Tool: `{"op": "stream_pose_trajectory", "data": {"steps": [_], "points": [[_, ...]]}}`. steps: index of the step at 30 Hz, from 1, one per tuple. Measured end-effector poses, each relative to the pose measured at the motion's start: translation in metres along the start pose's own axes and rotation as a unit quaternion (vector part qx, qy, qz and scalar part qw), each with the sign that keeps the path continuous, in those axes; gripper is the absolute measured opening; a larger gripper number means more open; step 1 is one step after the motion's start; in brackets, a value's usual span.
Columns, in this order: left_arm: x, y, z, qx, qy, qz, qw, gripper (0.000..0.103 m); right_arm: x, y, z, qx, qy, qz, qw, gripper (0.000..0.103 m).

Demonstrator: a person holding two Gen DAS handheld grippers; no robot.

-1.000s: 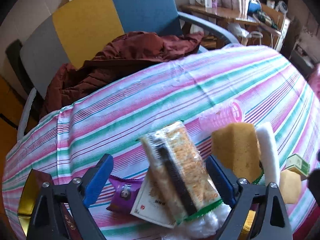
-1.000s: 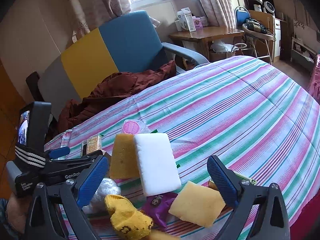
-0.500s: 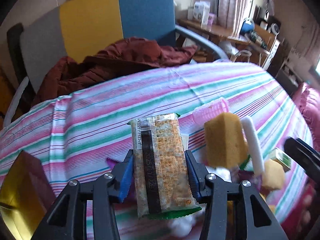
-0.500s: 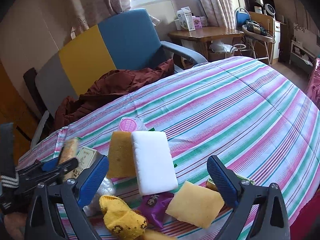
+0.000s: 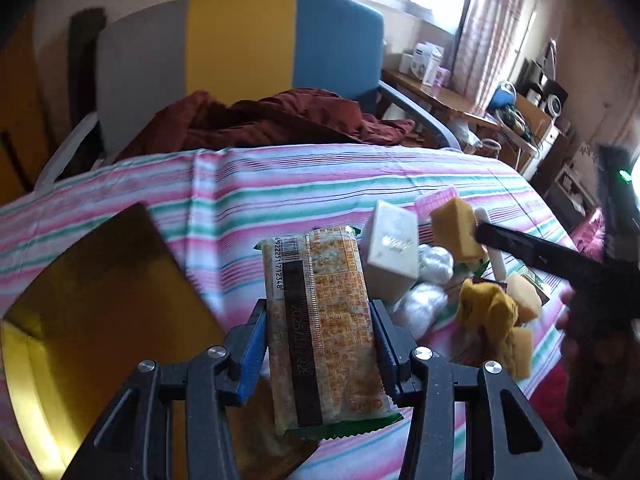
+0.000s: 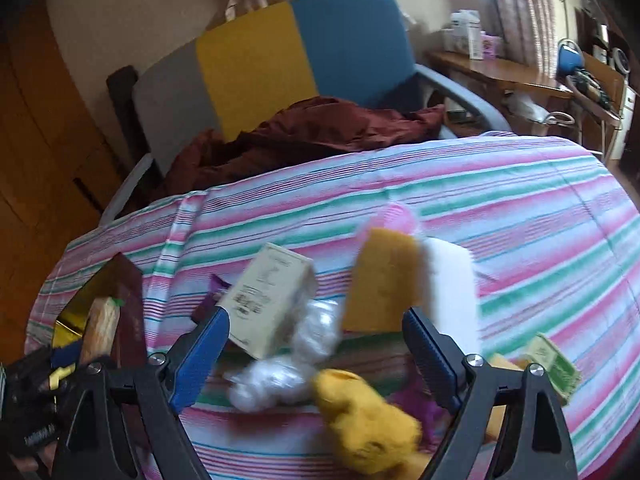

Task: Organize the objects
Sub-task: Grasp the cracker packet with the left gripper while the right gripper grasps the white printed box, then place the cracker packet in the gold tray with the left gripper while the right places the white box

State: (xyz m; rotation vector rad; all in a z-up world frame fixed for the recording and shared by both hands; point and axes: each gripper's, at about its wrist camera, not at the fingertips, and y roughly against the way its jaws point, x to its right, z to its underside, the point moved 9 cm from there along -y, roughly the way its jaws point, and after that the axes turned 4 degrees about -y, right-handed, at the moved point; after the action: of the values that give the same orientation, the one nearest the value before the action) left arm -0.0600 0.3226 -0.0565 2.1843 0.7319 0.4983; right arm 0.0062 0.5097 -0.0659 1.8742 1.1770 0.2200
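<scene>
Gold-lined box (image 5: 100, 300) sits open at the left table edge. Left gripper (image 5: 320, 356) fingers clamp the cracker pack (image 5: 324, 320) just beside it; keep the pack level and clear the rim before release. Right gripper (image 6: 316, 356), nothing between its closing fingers, hovers over the clutter: carton (image 6: 268, 300), sponge (image 6: 380, 280), sock (image 6: 368, 420). Free cloth lies beyond.

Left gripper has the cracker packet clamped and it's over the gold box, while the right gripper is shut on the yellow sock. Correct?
Not quite. The right gripper holds nothing: its jaws are closing, but the yellow sock lies free on the cloth, as the right wrist view shows. The left gripper does clamp the cracker packet by the gold box.
</scene>
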Motion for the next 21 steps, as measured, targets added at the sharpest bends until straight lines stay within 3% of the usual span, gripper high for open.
{"op": "stream_pose_trajectory", "data": {"steps": [9, 11, 12, 14, 21], "points": [[-0.054, 0.043, 0.039, 0.02, 0.05, -0.01, 0.9985, 0.049, -0.033, -0.094, -0.009, -0.084, 0.025, 0.063, 0.994, 0.089], [-0.066, 0.05, 0.045, 0.023, 0.06, -0.017, 0.9978, 0.049, -0.032, -0.11, -0.001, -0.109, 0.028, 0.069, 0.991, 0.07], [-0.071, 0.052, 0.047, 0.025, 0.065, -0.019, 0.9974, 0.049, -0.031, -0.113, 0.001, -0.114, 0.023, 0.067, 0.991, 0.067], [-0.083, 0.058, 0.053, 0.028, 0.078, -0.024, 0.9963, 0.049, -0.031, -0.107, 0.003, -0.106, 0.023, 0.066, 0.992, 0.051], [-0.121, 0.067, 0.084, 0.023, 0.122, -0.051, 0.9909, 0.049, -0.043, -0.051, -0.011, -0.038, 0.033, 0.047, 0.998, 0.052]]}}
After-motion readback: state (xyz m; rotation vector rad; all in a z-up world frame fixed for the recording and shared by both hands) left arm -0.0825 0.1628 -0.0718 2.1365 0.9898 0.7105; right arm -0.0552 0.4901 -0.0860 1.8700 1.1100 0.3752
